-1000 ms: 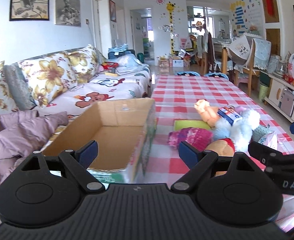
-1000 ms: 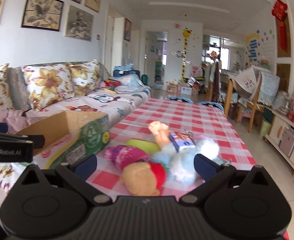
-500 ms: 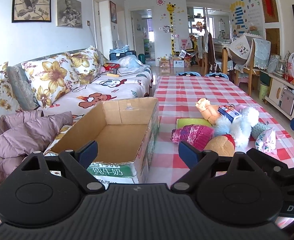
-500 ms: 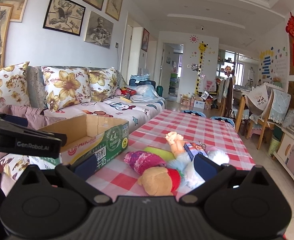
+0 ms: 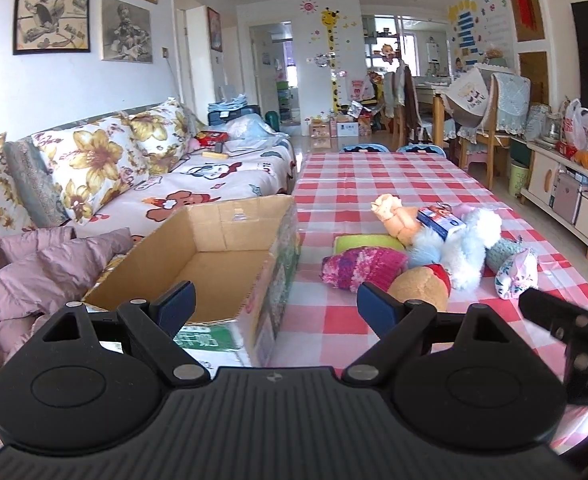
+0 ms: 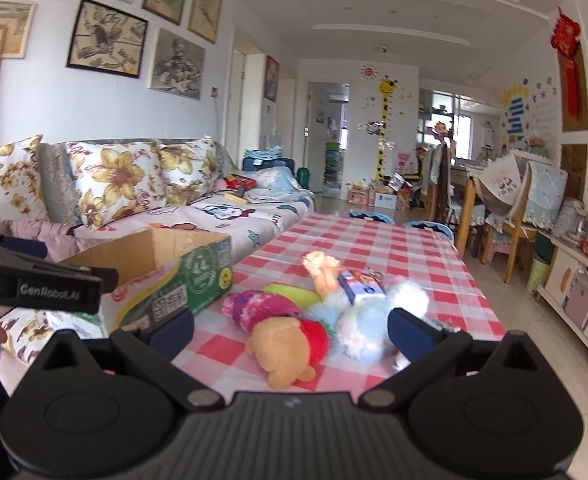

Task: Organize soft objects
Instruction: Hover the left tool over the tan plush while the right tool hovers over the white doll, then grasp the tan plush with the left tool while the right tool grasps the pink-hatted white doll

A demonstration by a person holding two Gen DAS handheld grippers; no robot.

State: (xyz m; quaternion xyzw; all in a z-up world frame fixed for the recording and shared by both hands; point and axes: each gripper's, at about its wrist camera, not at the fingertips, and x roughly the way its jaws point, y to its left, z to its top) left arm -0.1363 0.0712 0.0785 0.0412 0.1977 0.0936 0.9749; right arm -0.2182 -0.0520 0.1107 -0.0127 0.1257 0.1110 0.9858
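Note:
An open cardboard box [image 5: 218, 256] [image 6: 162, 268] stands empty at the near left of the checked table [image 5: 374, 184]. Right of it lies a heap of soft toys: a pink knitted piece [image 5: 360, 268] [image 6: 260, 308], a tan plush with a red cap [image 5: 420, 286] [image 6: 290, 346], a fluffy white and blue toy [image 5: 470, 244] [image 6: 370, 316], a peach doll [image 5: 394, 216] [image 6: 322, 266] and a green piece [image 5: 366, 242]. My left gripper [image 5: 276, 306] is open, held short of the box. My right gripper [image 6: 290, 328] is open, with the tan plush just beyond its fingers.
A sofa [image 5: 142, 184] with flowered cushions and a mauve quilted jacket [image 5: 34, 272] runs along the left of the table. Wooden chairs [image 5: 490, 128] and a low cabinet [image 5: 566, 196] stand at the right. A small floral pouch [image 5: 516, 272] lies at the heap's right edge.
Both grippers have drawn back and risen from the table, so the box and toys sit lower and farther off. Nothing was picked up and the jaws stayed open.

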